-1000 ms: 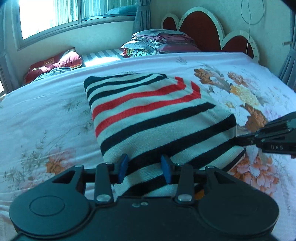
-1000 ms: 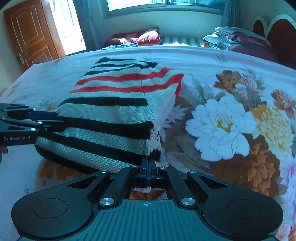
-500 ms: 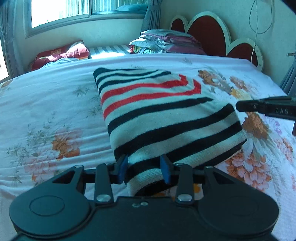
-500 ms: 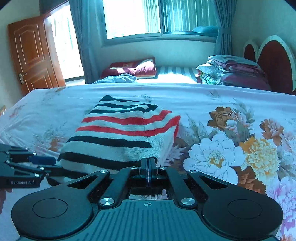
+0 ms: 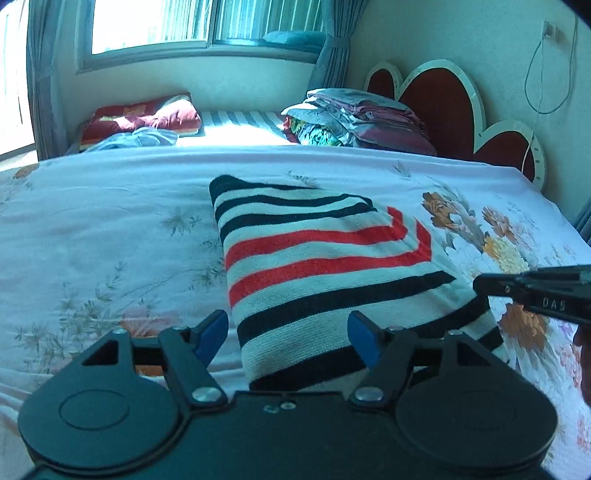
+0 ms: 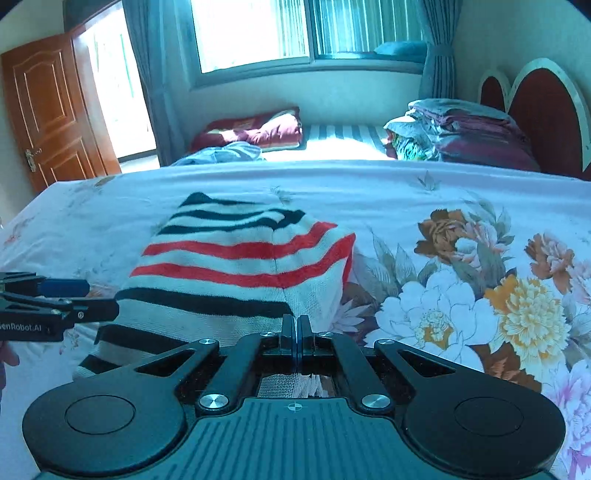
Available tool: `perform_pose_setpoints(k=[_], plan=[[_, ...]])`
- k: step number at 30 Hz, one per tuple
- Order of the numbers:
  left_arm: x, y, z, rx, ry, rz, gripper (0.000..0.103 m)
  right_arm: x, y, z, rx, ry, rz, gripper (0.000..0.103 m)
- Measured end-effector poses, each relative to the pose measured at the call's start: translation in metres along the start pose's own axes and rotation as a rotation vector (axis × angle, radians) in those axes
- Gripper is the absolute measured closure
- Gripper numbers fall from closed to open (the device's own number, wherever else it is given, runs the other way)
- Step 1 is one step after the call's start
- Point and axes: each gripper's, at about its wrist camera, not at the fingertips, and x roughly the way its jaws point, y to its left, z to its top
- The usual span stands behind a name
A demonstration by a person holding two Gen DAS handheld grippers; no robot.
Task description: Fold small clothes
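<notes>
Folded striped knit sweater (image 5: 332, 273) flat mid-bed on floral bedsheet (image 5: 110, 229); left tongs (image 5: 288, 336) spread, straddling near-left corner, right tongs (image 6: 295, 330) pressed together, apparently pinching near-right corner edge; best release right low, retreat both straight back, avoid dragging the knit or lifting the fold.

Home bedroom: bed (image 5: 110, 229), headboard (image 5: 443, 99), curtained window (image 6: 258, 33).

Bright window (image 5: 207, 22) glare (blown out), bluish cast, fisheye-curved edges
</notes>
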Motion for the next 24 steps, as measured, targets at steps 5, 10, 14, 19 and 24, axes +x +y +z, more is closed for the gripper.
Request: perform_pose_setpoints(k=[5, 10, 14, 19, 24], plan=[[0.028, 0.008, -0.004, -0.042, 0.107, -0.035, 0.036, 0.023, -0.011, -0.008, 0.000, 0.056, -0.018, 0.103], [0.025, 0.000, -0.004, 0.004, 0.103, 0.003, 0.035, 0.022, -0.012, -0.009, -0.025, 0.059, -0.003, 0.103], [0.025, 0.001, -0.003, 0.008, 0.103, 0.027, 0.025, 0.021, -0.016, -0.005, -0.012, 0.064, 0.024, 0.103], [0.025, 0.001, -0.002, 0.010, 0.100, 0.064, 0.014, 0.017, -0.030, -0.002, 0.067, 0.038, 0.077, 0.102], [0.022, 0.003, 0.001, -0.011, 0.069, 0.059, 0.011, 0.015, -0.058, 0.000, 0.203, 0.018, 0.101, 0.045]])
